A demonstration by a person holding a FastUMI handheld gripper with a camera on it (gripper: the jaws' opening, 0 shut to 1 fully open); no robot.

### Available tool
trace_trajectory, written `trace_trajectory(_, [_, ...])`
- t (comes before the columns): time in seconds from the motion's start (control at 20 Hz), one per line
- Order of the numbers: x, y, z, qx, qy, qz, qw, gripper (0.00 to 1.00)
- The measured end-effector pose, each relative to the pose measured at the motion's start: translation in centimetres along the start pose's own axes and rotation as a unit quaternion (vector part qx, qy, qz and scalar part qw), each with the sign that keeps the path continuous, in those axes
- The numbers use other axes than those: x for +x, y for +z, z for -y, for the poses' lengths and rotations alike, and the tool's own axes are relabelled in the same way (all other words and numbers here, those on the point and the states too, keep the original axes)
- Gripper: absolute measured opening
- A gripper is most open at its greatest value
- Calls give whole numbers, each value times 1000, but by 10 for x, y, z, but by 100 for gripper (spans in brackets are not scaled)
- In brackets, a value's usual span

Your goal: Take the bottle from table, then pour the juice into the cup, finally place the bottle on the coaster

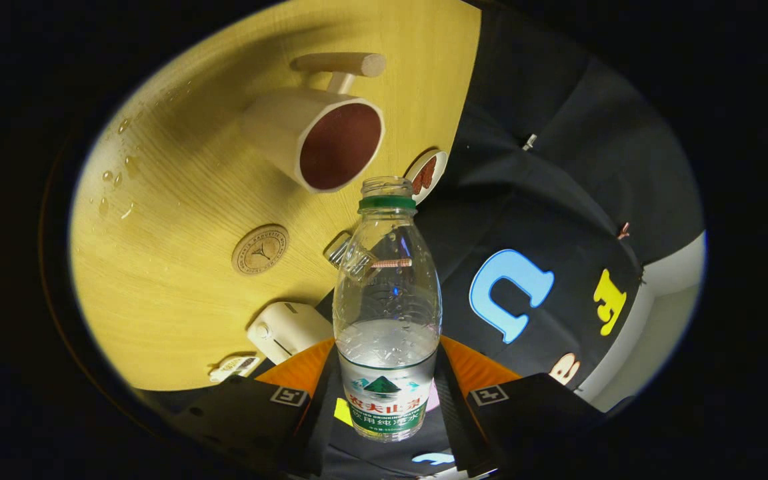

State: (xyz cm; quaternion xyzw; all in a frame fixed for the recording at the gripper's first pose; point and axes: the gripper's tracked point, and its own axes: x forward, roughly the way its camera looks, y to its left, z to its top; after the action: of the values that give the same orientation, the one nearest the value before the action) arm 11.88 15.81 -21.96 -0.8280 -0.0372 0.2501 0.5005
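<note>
Between the fingers of the gripper (387,400), clamped on both sides, sits the uncapped water bottle (387,313). Its long axis points toward the wooden cup (321,137); mouth lies just short of the rim. Round coaster (260,249) lies beside, on the table (177,300).

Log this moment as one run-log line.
phase: pouring approach | gripper: jaws shut on clear uncapped plastic bottle | pale wooden-handled cup: beyond bottle mouth | round cork coaster: bare
</note>
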Motion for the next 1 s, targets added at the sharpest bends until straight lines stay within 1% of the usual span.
trace_trajectory(0.15, [-2, 3, -12, 66, 18, -5, 998, 73])
trace_trajectory(0.25, [-3, 2, -24, 123, 35, -13, 992, 73])
trace_trajectory(0.35, [-5, 5, -37, 200, 52, -21, 978, 73])
trace_trajectory(0.45, [-7, 11, -46, 288, 63, -21, 955, 73])
trace_trajectory(0.55, [-9, 25, -47, 381, 76, -14, 921, 73])
trace_trajectory(0.65, [-6, 29, -45, 470, 81, -7, 879, 73])
trace_trajectory(0.75, [-7, 31, -40, 556, 77, 8, 828, 74])
trace_trajectory(0.8, [-8, 32, -36, 600, 70, 21, 797, 73])
trace_trajectory(0.9, [-13, 35, -25, 667, 44, 42, 742, 72])
trace_trajectory(1.0, [-20, 26, -16, 715, 21, 59, 696, 72])
